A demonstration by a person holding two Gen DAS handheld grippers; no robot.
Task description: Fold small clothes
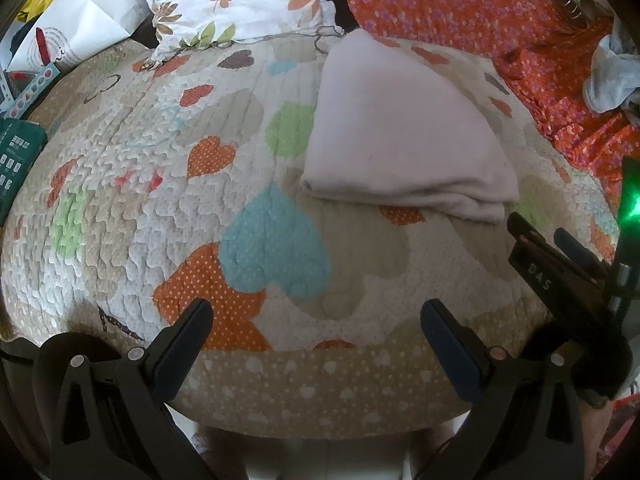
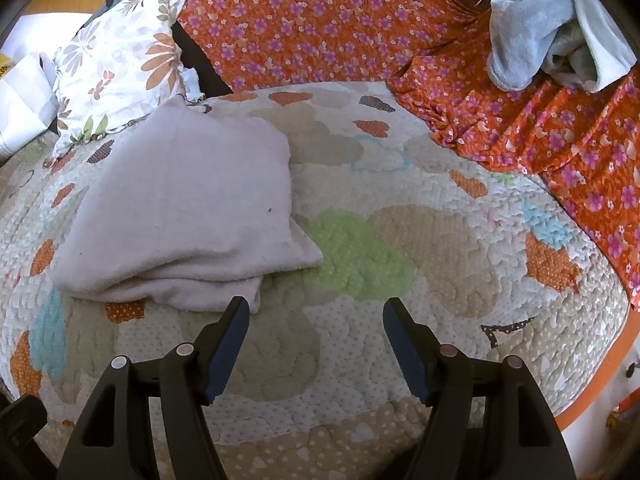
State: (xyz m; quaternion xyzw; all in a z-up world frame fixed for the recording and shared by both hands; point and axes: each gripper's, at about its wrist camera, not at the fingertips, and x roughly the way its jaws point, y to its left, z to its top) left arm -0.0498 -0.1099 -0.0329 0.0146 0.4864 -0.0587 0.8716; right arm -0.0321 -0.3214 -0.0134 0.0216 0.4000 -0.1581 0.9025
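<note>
Folded pale-pink fleece garment point(image 2: 188, 208) lies flat on heart-patterned quilt point(image 2: 400, 360), at 10 o'clock of right gripper point(image 2: 316, 312). Left gripper point(image 1: 316, 312) and right gripper both released, empty.

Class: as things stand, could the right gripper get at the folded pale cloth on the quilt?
Probably yes: the right gripper is open, and the pale cloth lies just beyond its left finger with nothing between.

1. My left gripper point(image 1: 316, 320) hovers with its jaws spread wide, nothing between them
2. My right gripper point(image 2: 316, 316) also has its jaws apart and empty, angled downward
3. In the left wrist view, the right gripper point(image 1: 560, 256) shows at the right edge, just beside the left one
</note>
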